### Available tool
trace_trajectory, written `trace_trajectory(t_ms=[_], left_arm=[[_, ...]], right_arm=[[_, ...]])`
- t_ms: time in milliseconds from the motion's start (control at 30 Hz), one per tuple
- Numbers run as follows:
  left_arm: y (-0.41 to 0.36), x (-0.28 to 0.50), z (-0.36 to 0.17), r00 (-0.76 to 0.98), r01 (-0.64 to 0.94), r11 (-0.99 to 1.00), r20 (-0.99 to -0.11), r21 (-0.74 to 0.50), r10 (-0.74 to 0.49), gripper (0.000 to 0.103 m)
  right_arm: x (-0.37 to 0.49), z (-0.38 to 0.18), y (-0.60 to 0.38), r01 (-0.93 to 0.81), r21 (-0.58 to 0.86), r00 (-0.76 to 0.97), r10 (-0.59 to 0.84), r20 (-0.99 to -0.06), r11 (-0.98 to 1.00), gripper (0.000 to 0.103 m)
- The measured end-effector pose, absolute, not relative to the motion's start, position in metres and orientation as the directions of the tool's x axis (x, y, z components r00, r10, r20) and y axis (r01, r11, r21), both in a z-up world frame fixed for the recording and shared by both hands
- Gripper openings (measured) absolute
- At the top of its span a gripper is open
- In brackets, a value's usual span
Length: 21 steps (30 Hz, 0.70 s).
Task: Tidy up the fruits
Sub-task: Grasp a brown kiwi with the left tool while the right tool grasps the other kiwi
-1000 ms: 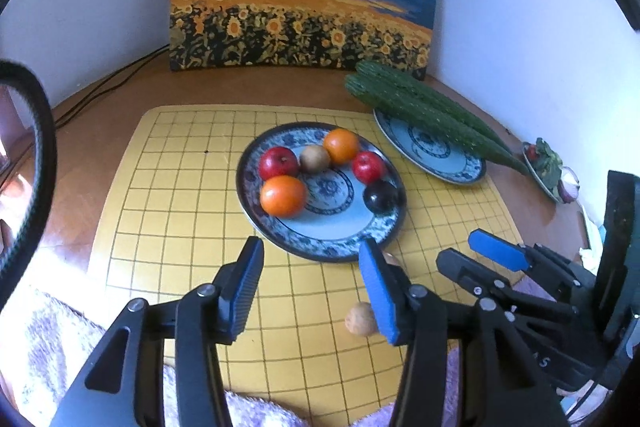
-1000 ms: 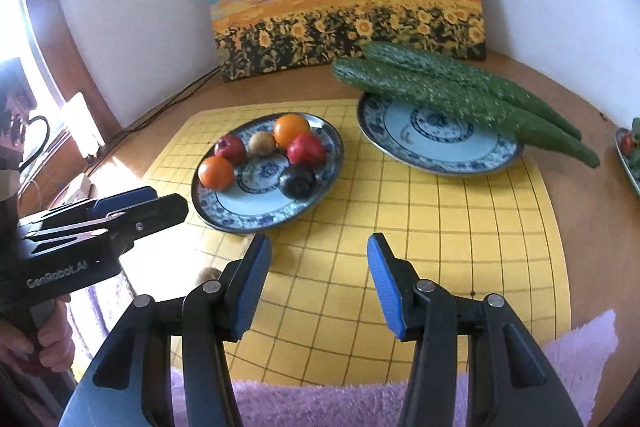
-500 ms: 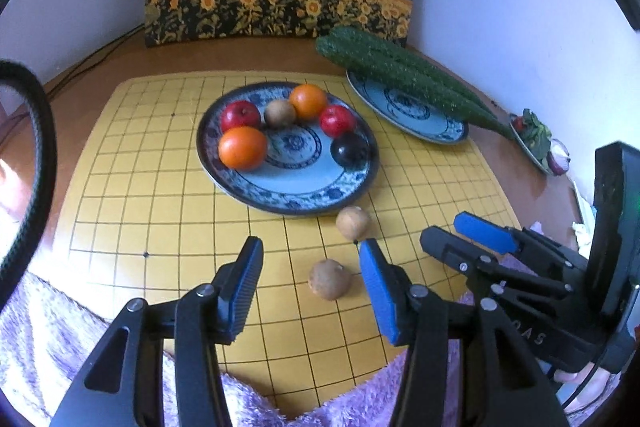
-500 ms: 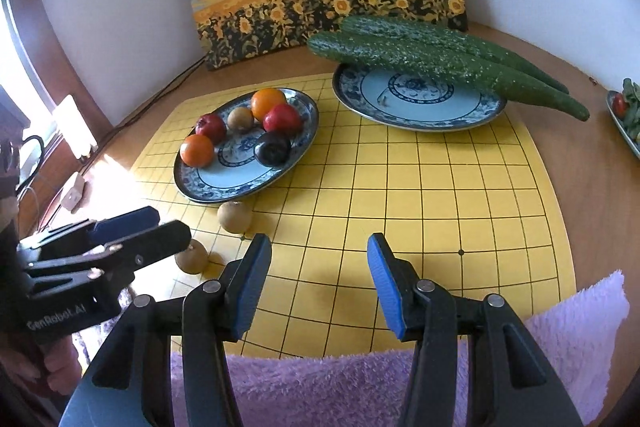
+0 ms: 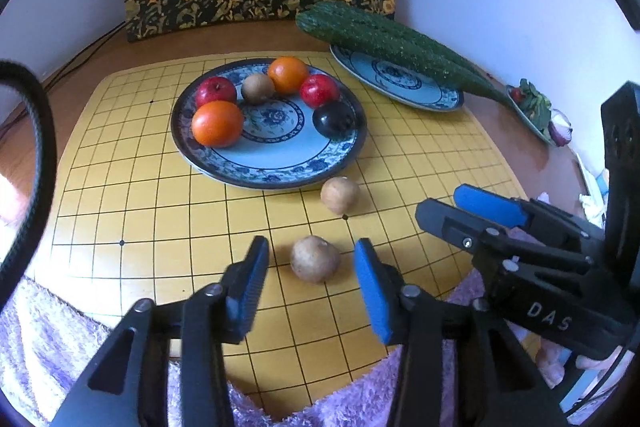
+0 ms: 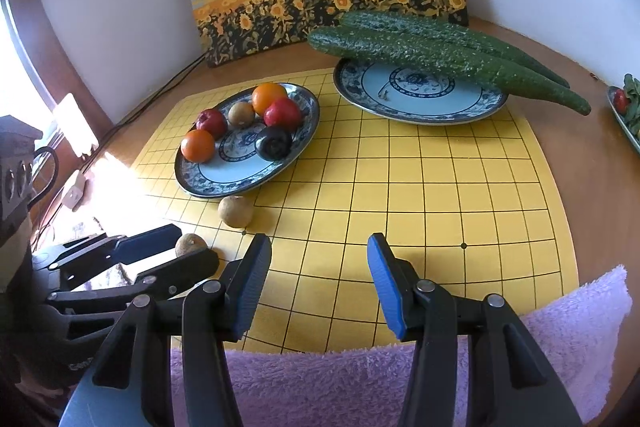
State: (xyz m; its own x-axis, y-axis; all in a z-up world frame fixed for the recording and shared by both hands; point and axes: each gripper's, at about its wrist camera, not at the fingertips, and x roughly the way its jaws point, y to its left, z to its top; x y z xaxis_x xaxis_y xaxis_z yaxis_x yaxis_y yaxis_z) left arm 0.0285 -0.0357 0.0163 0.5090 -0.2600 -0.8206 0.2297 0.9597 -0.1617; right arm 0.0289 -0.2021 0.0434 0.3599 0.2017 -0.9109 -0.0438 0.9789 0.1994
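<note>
— Where was the left gripper (image 5: 310, 267) then?

— Low over the yellow grid-lined mat (image 5: 160, 195), with a small round tan fruit (image 5: 315, 259) between its blue-padded fingers (image 5: 370, 291). The jaws had just been closing, but a gap showed on each side of the fruit, so nothing was clamped.

— And the second fruit?

— Another round tan fruit (image 5: 339, 194) lay on the mat just beside the rim of the blue-and-white patterned plate (image 5: 280, 175), apart from the first. That plate held two oranges (image 5: 217, 123), two red apples (image 5: 319, 90), a brown kiwi-like fruit (image 5: 257, 88) and a dark plum (image 5: 333, 119).

— The right gripper (image 6: 318, 279)?

— Jaws apart over bare mat, holding nothing, above the fluffy lilac towel (image 6: 360, 387). Two long green cucumbers (image 6: 440, 55) lay across a second blue-and-white plate (image 6: 420, 107).
</note>
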Motion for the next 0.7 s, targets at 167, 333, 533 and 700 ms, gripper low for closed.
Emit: trace_trajectory(t_ms=[167,333,533,700], left_arm=[[-0.035,0.028,0.015,0.505,0.241,0.956,-0.82,-0.167,-0.27,0.027],[-0.029,0.028,0.016,0.514,0.222,0.958,-0.814,-0.179,-0.271,0.026],[-0.008,0.032,0.022,0.545,0.163,0.971,-0.804,-0.175,-0.237,0.026],[0.01,0.036,0.023,0.561,0.117,0.978,-0.801,-0.174,-0.209,0.026]], right_arm=[[0.03,0.044,-0.201,-0.044,0.204,0.356,0.206,-0.912,0.978,0.051],[0.03,0.044,-0.195,-0.058,0.208,0.353,0.215,-0.911,0.976,0.051],[0.031,0.042,-0.183,-0.088,0.221,0.345,0.238,-0.908,0.971,0.051],[0.036,0.04,-0.169,-0.115,0.221,0.337,0.247,-0.909,0.969,0.051]])
